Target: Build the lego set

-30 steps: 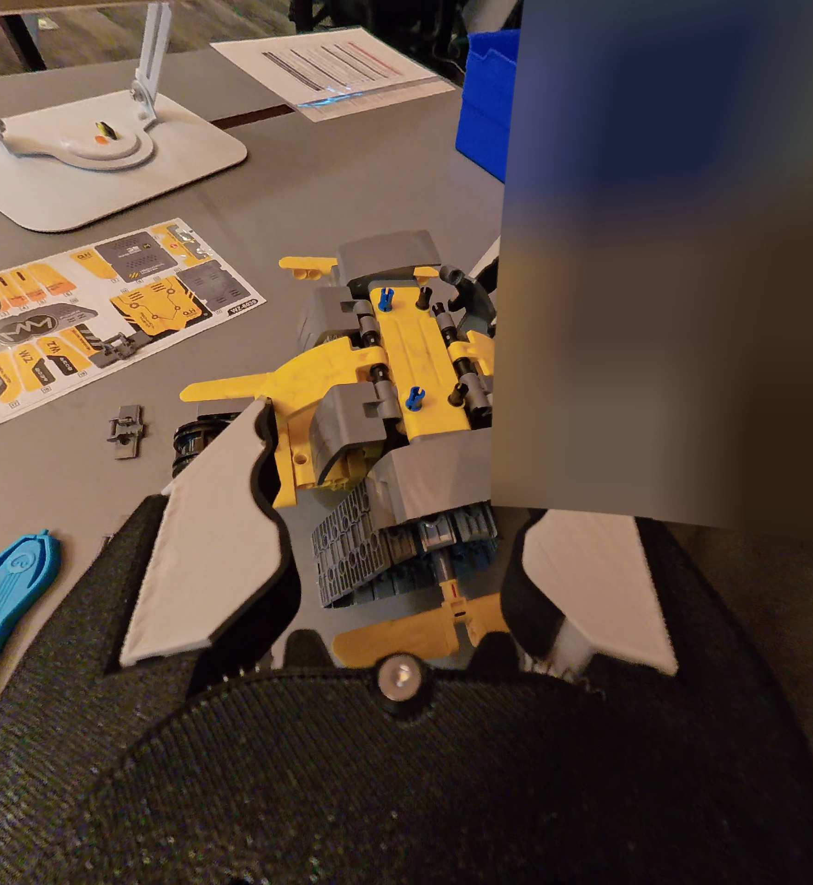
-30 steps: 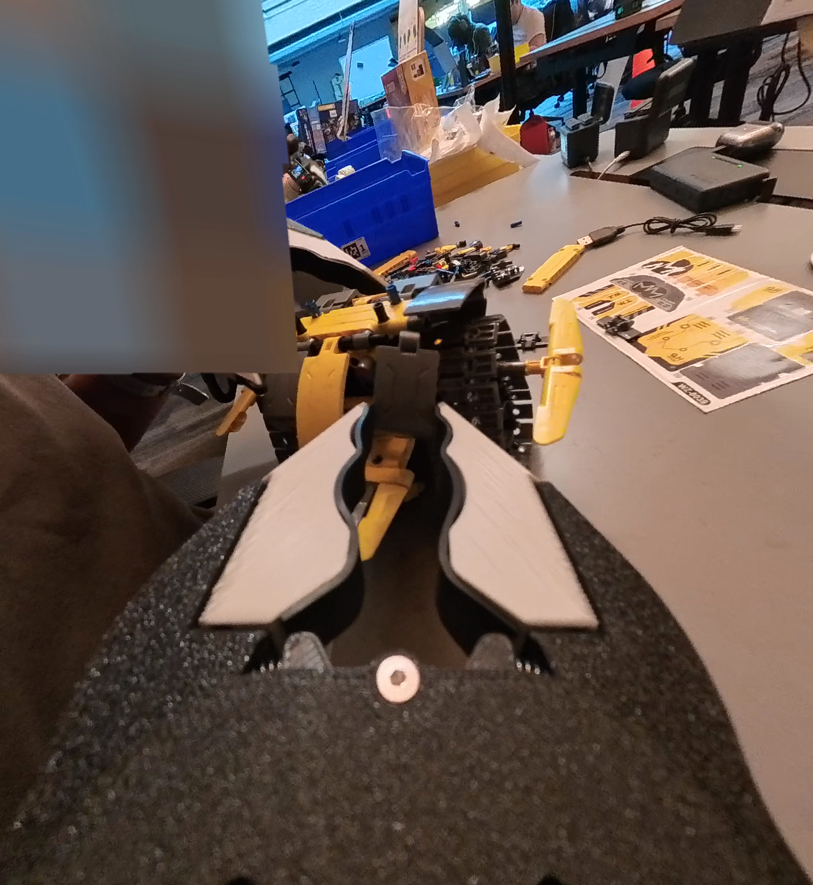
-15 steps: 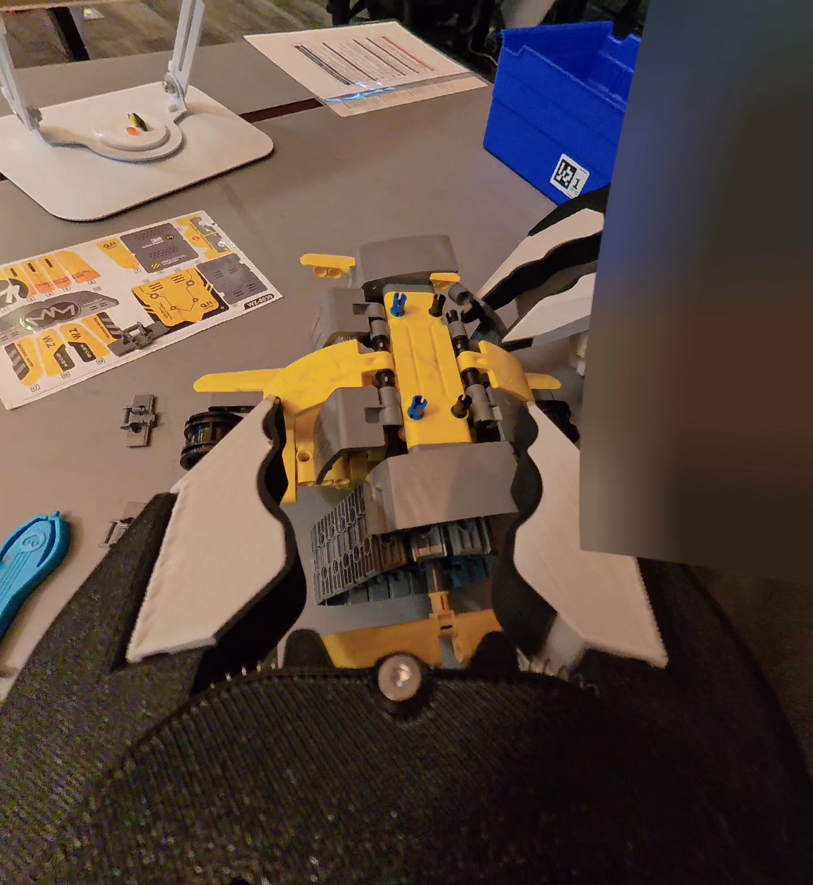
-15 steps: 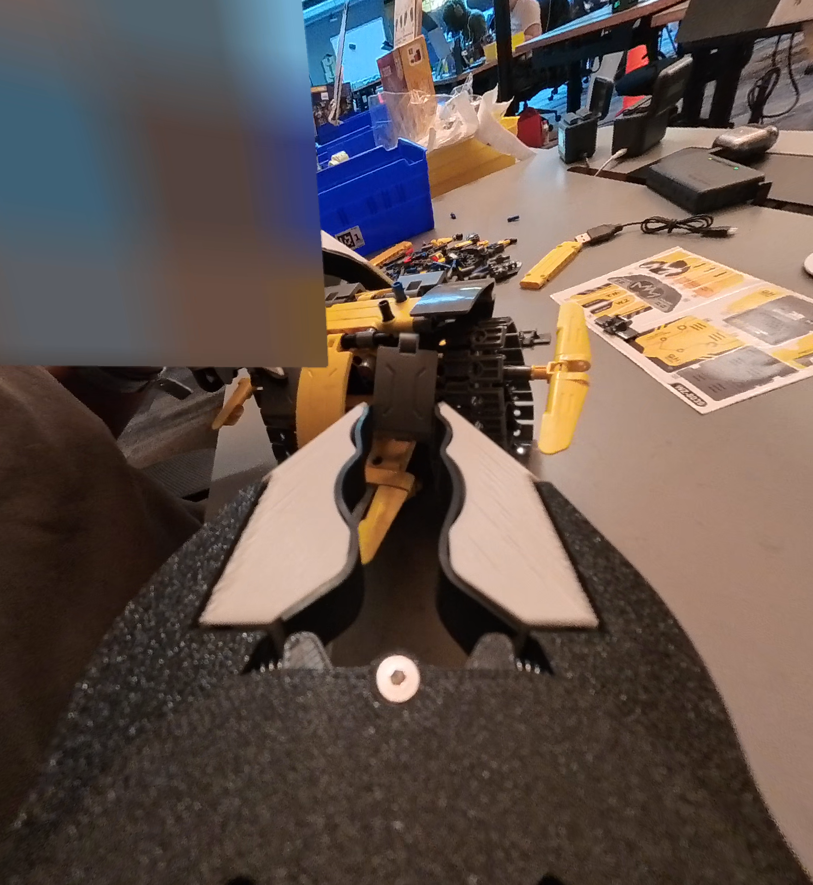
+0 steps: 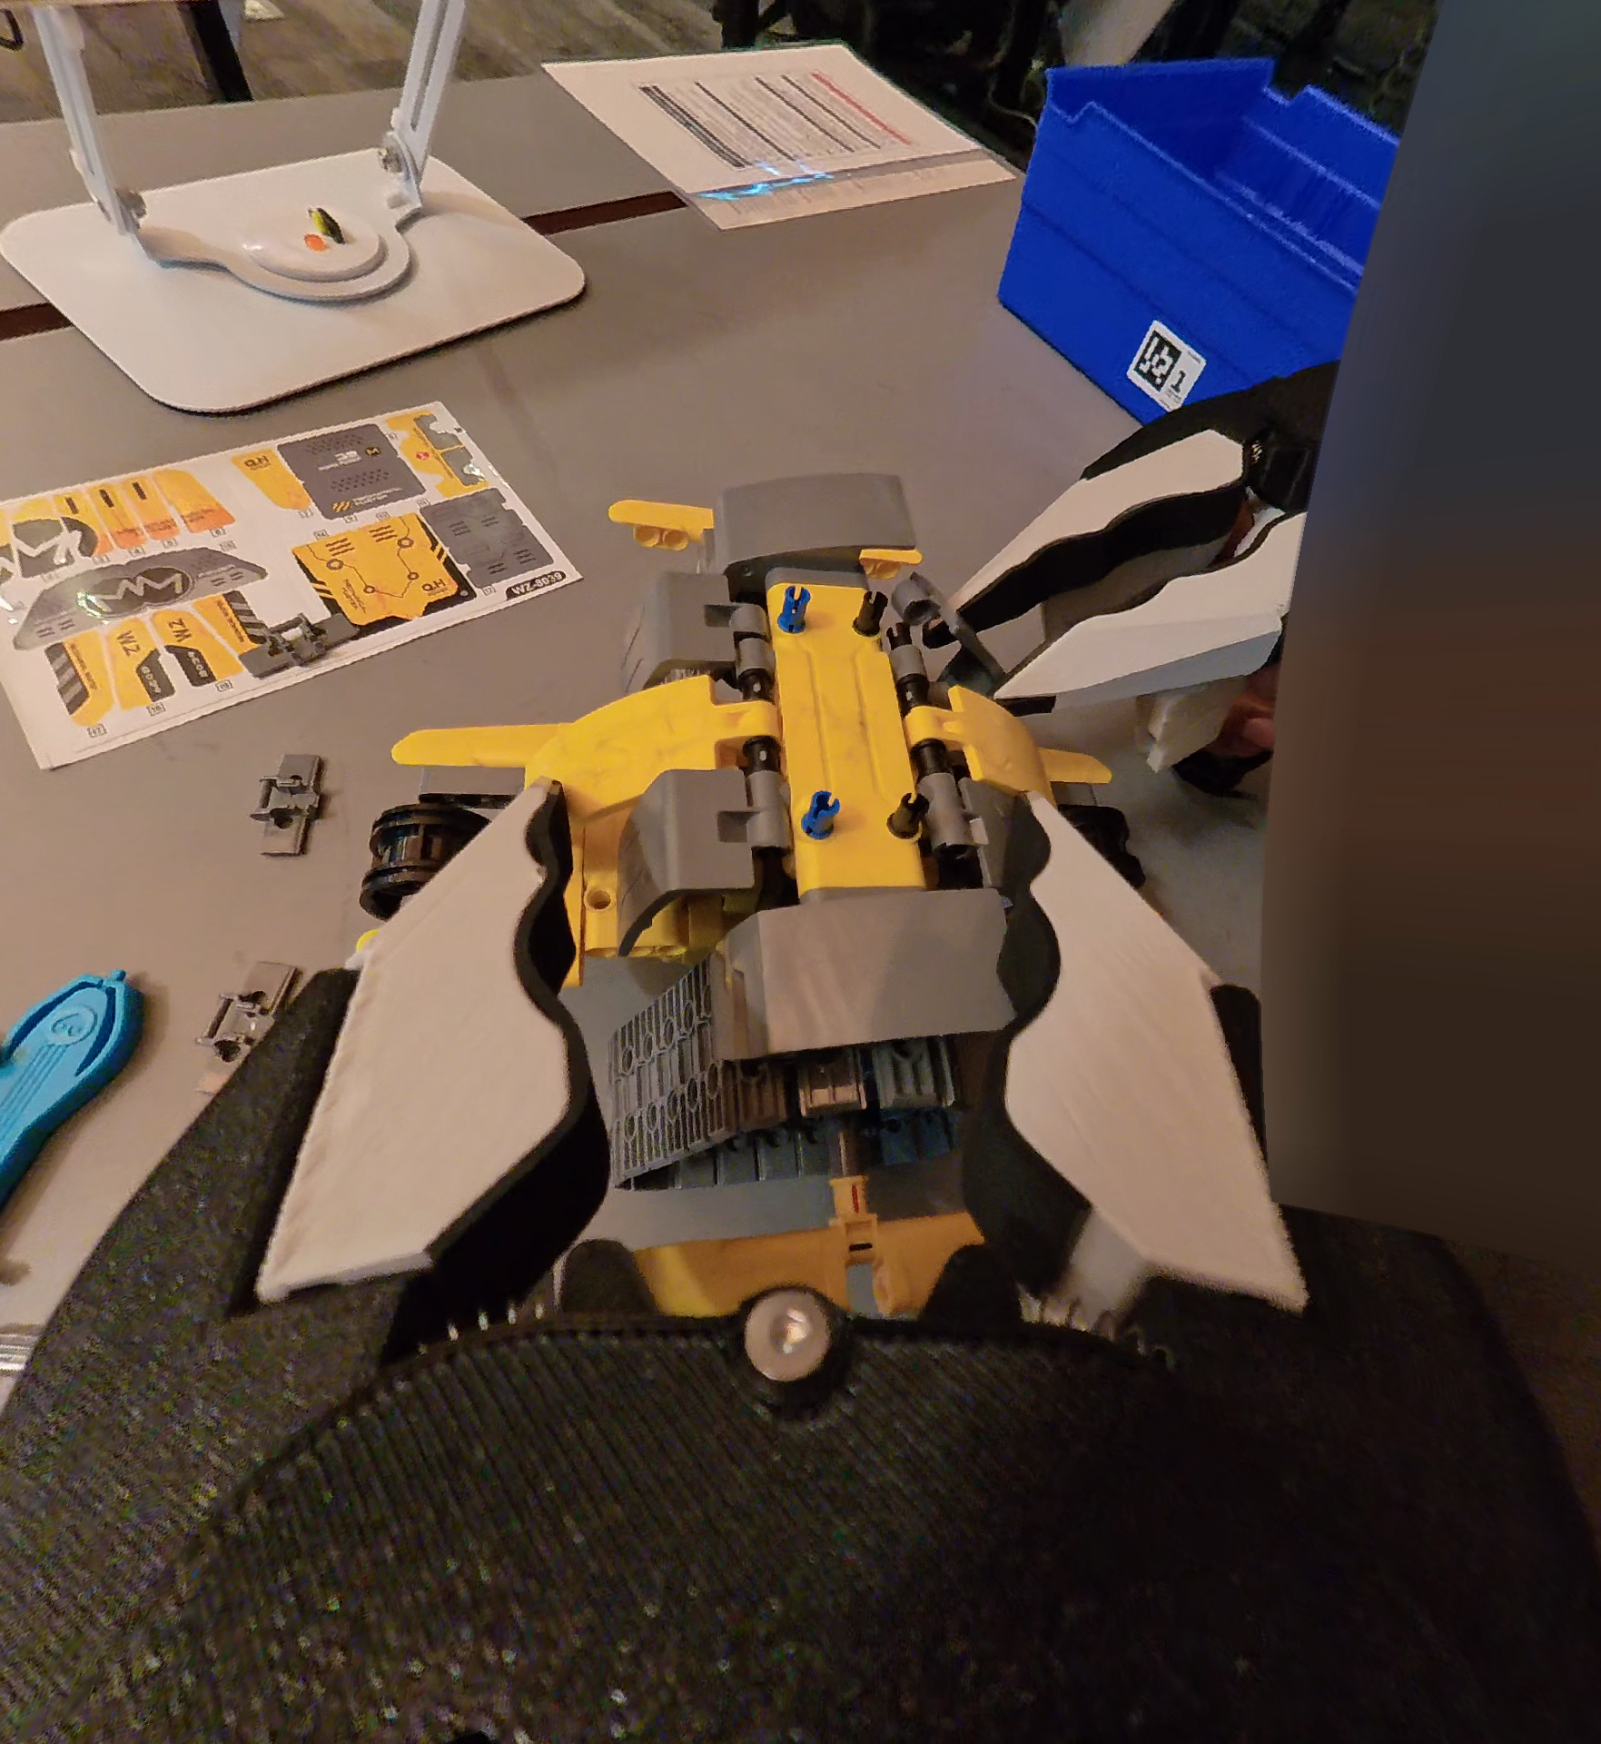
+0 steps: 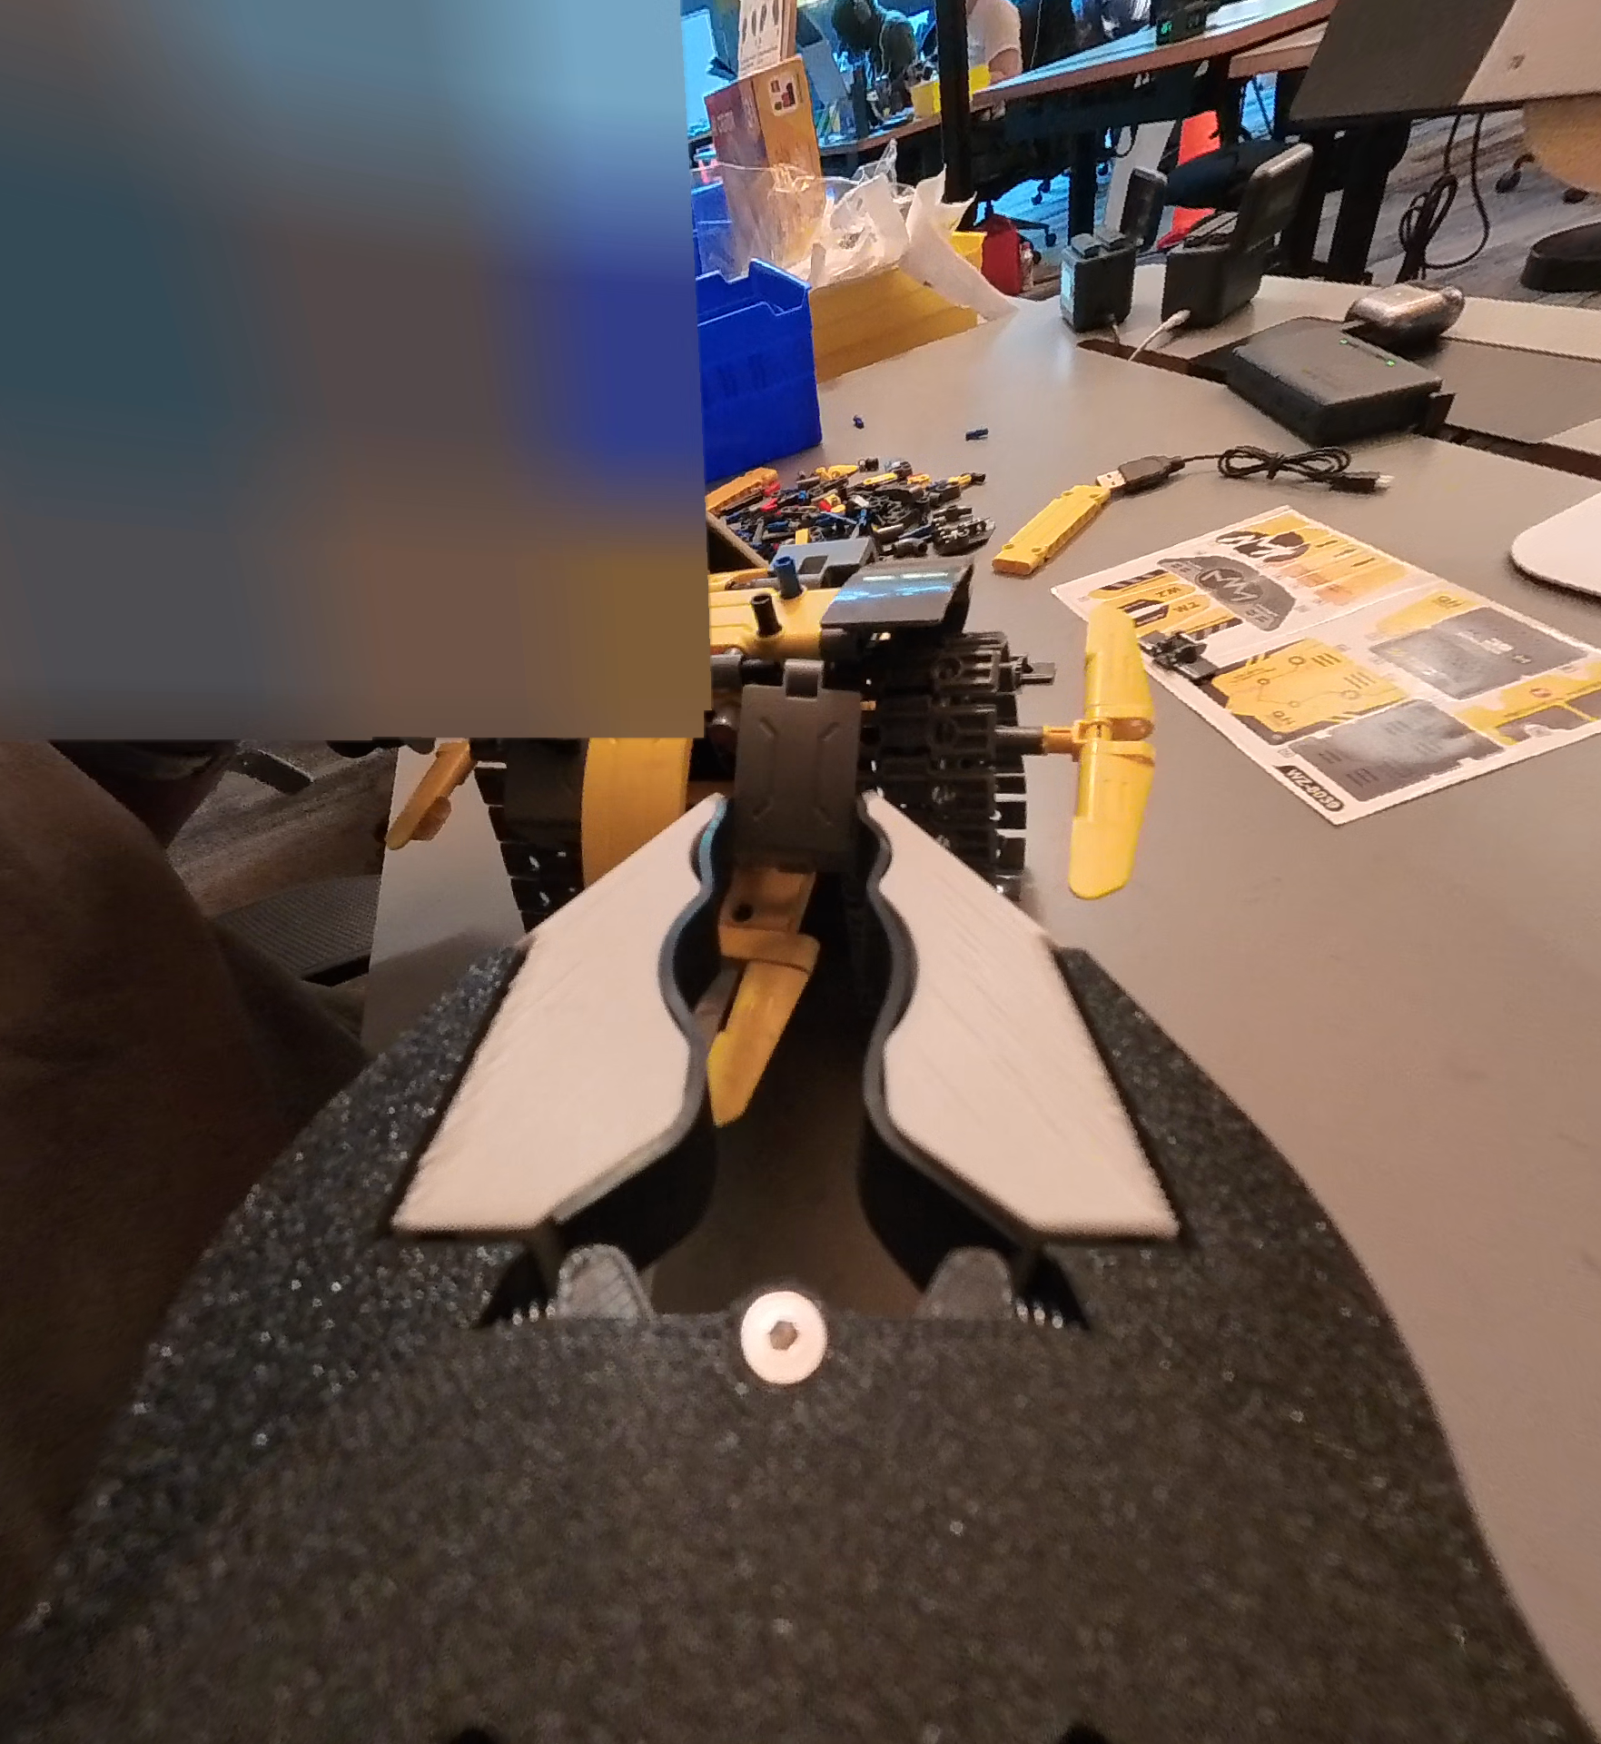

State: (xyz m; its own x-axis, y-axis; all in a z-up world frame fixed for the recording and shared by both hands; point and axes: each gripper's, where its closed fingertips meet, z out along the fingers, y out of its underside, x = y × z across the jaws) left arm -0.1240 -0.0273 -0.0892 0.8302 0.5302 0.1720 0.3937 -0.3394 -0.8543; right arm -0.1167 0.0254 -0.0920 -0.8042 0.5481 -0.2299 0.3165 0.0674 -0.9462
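Note:
A yellow and grey brick-built tracked vehicle [image 5: 834,755] rests on the grey table [image 5: 683,377]. My left gripper [image 5: 792,812] straddles the rear of its body, and both fingers press its sides. My right gripper [image 6: 792,812] is shut on a dark grey panel [image 6: 792,764] on the vehicle's side, with a yellow piece [image 6: 759,1000] between its fingers. In the left wrist view the right gripper [image 5: 976,651] reaches in from the right at the vehicle's far end. A blurred patch hides the left gripper in the right wrist view.
A sticker sheet [image 5: 249,576] lies to the left, and a white stand base [image 5: 287,283] stands behind it. A blue bin [image 5: 1183,236] stands at the far right. A blue tool [image 5: 23,1085], small grey parts [image 5: 287,802] and a black wheel [image 5: 409,849] lie nearby. Loose pieces [image 6: 862,500] and a cable [image 6: 1249,467] lie beyond.
The left wrist view has swung to the right, so the vehicle sits centred between the left fingers and the right gripper has come into sight. The right gripper keeps its hold on the panel.

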